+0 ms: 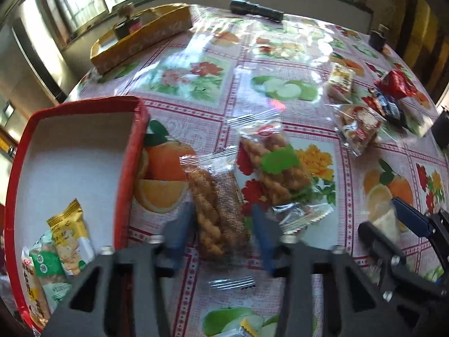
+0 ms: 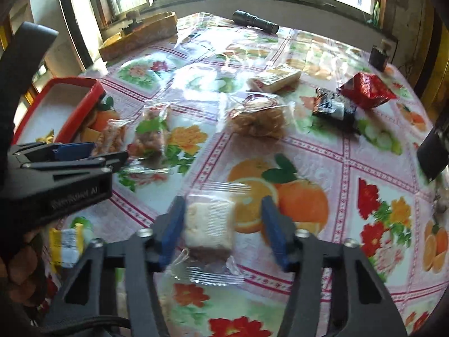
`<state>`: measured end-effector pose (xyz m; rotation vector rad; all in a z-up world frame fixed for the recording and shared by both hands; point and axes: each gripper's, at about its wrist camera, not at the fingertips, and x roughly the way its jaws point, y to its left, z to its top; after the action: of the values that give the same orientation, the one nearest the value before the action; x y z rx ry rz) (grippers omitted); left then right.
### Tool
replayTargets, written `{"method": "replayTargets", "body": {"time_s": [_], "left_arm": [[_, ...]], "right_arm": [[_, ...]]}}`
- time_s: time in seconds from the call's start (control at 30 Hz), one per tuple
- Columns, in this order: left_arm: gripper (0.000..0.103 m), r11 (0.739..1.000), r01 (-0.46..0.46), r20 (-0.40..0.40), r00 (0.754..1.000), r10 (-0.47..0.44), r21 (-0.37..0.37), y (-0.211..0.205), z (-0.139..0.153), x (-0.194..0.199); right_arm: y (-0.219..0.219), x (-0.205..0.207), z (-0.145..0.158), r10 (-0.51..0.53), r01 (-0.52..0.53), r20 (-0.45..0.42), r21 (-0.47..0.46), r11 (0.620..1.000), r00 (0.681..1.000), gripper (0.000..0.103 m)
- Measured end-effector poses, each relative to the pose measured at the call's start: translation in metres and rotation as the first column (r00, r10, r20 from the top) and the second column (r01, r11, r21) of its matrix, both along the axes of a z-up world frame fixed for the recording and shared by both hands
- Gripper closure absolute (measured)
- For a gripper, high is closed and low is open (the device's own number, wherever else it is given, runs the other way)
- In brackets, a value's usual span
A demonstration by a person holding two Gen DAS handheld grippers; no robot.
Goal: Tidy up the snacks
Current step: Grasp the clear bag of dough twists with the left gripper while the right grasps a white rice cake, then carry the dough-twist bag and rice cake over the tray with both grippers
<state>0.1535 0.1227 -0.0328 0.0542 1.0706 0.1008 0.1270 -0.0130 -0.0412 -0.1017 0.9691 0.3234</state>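
Note:
My left gripper [image 1: 221, 224] is open, its blue fingers straddling a clear pack of twisted fried dough [image 1: 216, 210] lying on the table. A second twist pack with a green label [image 1: 276, 168] lies just beyond it. The red box [image 1: 70, 151] with a white floor stands to the left and holds a few wrapped snacks [image 1: 60, 250] at its near end. My right gripper [image 2: 223, 224] is open around a clear pack of white rice cake [image 2: 209, 224] lying on the table. More snack packs lie farther off, among them a red bag [image 2: 367, 85] and a dark pack [image 2: 335, 109].
A flowered plastic cloth [image 1: 280, 64] covers the table. A yellow box [image 1: 140, 36] stands at the far left and a black flashlight [image 1: 256, 9] lies at the far edge. A yellow-white pack [image 2: 68, 244] lies near the left gripper body [image 2: 56, 179].

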Motion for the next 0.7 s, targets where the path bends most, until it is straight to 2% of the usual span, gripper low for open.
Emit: {"method": "replayTargets", "body": {"time_s": [0.03,0.07,0.27,0.4,0.7], "left_arm": [[0.07,1.0,0.013,-0.001,1.0,-0.013,-0.019,-0.001,0.0,-0.001],[0.07,1.0,0.018,0.0,1.0,-0.018,-0.023,-0.002,0.0,-0.002],[0.07,0.998,0.048,0.02,0.999,-0.048,-0.048,-0.006,0.011,-0.025],[0.07,0.994,0.064,0.046,0.997,-0.06,-0.092,0.0,0.027,-0.046],[0.07,0.993,0.027,0.15,0.989,-0.01,-0.115,0.038,0.077,-0.1]], "right_arm": [[-0.002,0.0,0.0,0.0,0.0,0.002,-0.004,1.0,1.0,0.065],[-0.006,-0.001,0.0,-0.001,0.001,-0.002,0.003,1.0,1.0,0.067],[-0.033,-0.018,0.012,-0.03,0.03,-0.002,0.066,0.997,1.0,0.068],[-0.043,-0.032,0.027,-0.04,0.038,0.014,0.111,0.993,0.999,0.068],[-0.019,-0.053,0.057,0.047,-0.056,0.051,0.192,0.98,0.998,0.068]]}}
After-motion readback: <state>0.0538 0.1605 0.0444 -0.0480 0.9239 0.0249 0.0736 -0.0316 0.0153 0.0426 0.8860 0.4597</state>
